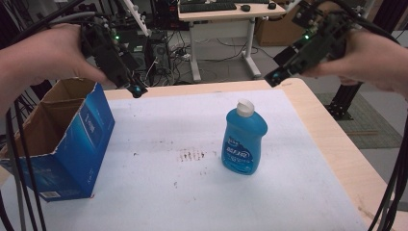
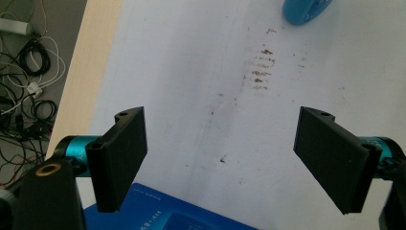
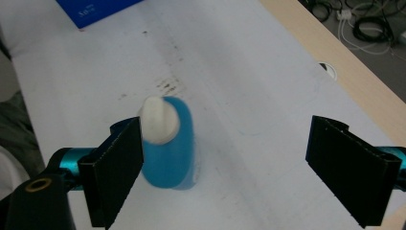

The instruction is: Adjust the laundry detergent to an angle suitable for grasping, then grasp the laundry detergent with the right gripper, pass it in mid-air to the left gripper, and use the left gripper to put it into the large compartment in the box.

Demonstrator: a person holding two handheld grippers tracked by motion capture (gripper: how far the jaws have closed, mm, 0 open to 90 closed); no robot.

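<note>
A blue liquid-soap bottle with a white cap stands upright on the white mat, right of the middle. An open blue cardboard box stands at the table's left. My left gripper hovers above the box's far corner; in the left gripper view it is open over bare mat, with the box's edge below and the bottle's base far ahead. My right gripper hangs high at the far right. In the right gripper view it is open, the bottle under its left jaw.
A white mat with a brown stain patch covers the wooden table. Behind the table stand a desk with a keyboard and tangled cables on the floor. Black cables hang at both sides.
</note>
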